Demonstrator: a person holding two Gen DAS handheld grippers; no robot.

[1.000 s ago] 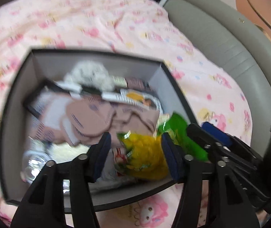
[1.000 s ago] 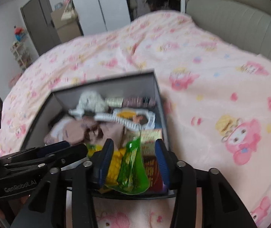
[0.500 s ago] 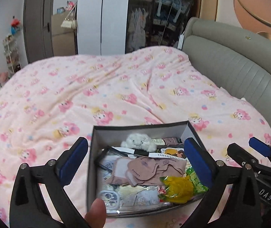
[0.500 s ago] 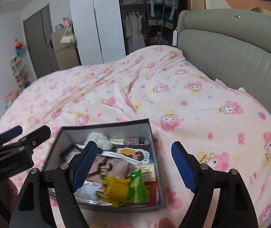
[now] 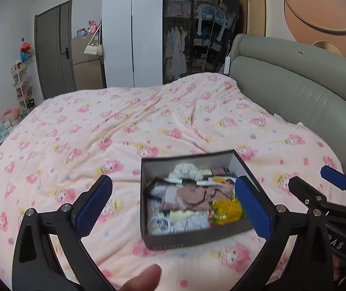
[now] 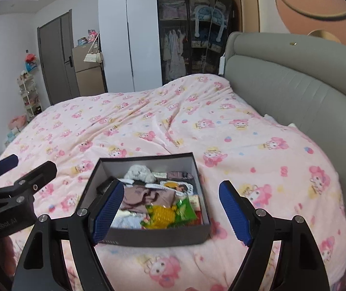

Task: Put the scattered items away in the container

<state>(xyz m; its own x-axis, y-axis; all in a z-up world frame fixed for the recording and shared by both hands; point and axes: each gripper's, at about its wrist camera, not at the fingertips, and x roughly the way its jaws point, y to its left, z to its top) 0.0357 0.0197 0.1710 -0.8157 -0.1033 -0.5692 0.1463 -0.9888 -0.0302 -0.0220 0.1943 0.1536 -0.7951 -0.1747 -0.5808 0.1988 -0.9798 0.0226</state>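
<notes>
A dark box point(image 5: 198, 239) point(image 6: 158, 237) sits on the pink bed near the front edge. It holds several items: a yellow snack bag point(image 5: 226, 209) point(image 6: 161, 214), a green bag point(image 6: 185, 209), brown cloth point(image 5: 192, 195) point(image 6: 146, 196) and a white fluffy toy point(image 5: 185, 169) point(image 6: 137, 171). My left gripper point(image 5: 173, 208) is open and empty, held above and in front of the box. My right gripper point(image 6: 170, 211) is open and empty, also raised before the box. Each gripper shows at the edge of the other's view.
The pink patterned blanket point(image 5: 124, 126) covers the whole bed. A grey padded headboard point(image 5: 294, 92) runs along the right. A wardrobe point(image 5: 134, 31) and door point(image 5: 54, 48) stand at the far wall. A fingertip point(image 5: 144, 278) shows at the bottom.
Both grippers let go of the yellow and green bags in the box, opened wide and pulled back and up away from the box.
</notes>
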